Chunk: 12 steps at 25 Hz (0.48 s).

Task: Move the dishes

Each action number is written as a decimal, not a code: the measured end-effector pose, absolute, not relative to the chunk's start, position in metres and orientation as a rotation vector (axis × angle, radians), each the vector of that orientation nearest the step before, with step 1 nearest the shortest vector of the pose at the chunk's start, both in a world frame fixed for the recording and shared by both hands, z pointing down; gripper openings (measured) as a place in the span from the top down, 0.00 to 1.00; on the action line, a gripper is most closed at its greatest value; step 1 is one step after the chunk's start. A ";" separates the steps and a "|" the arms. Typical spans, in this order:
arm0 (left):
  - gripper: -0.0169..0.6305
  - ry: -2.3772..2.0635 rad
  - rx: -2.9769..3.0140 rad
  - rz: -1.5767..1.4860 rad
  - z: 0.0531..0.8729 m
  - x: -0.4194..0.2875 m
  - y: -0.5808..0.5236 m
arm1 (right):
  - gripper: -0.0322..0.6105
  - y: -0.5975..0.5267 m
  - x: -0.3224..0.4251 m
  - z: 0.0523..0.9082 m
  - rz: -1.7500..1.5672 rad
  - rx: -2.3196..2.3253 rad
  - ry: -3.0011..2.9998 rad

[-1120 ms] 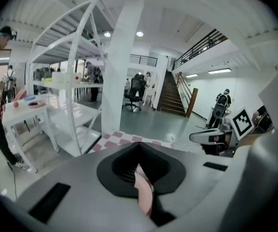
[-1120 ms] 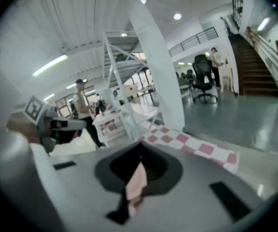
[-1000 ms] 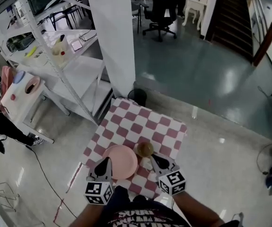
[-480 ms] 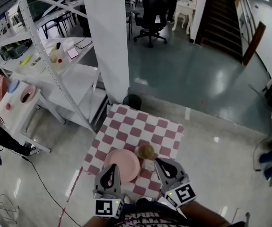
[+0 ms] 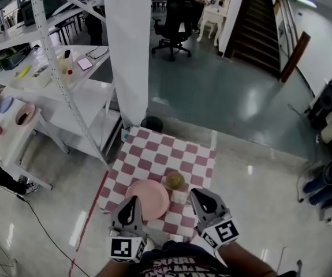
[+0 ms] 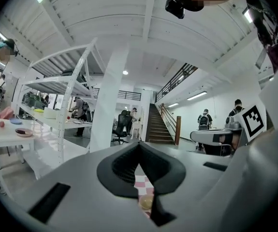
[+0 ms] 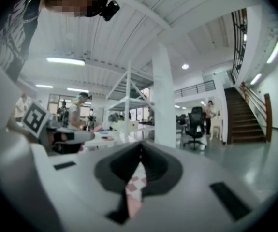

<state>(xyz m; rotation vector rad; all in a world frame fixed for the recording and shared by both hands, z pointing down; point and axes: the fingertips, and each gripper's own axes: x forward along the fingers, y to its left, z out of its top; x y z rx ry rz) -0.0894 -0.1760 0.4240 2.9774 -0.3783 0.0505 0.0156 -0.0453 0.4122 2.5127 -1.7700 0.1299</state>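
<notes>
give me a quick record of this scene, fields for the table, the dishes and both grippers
surface: small table with a red-and-white checked cloth
dishes: round pink plate; small yellowish-brown bowl just to its right
left gripper: jaws together, empty, by the plate's near edge
right gripper: jaws together, empty, near the bowl
task state: no dish gripped yet

- The table's near edge lies under the left tool and the right tool
- The pink plate's near rim is partly covered by the left tool
- A small pale thing beside the bowl is too small to identify
- Each tool's own view shows only a blurred sliver of table between its jaws
</notes>
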 end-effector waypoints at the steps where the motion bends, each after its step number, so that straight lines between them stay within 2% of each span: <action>1: 0.93 -0.371 2.983 0.045 0.423 -0.092 -0.176 | 0.90 -0.045 0.010 0.412 0.133 2.516 -1.766; 12: 0.93 -0.301 2.992 0.044 0.416 -0.108 -0.175 | 0.90 -0.037 -0.028 0.417 0.152 2.548 -1.721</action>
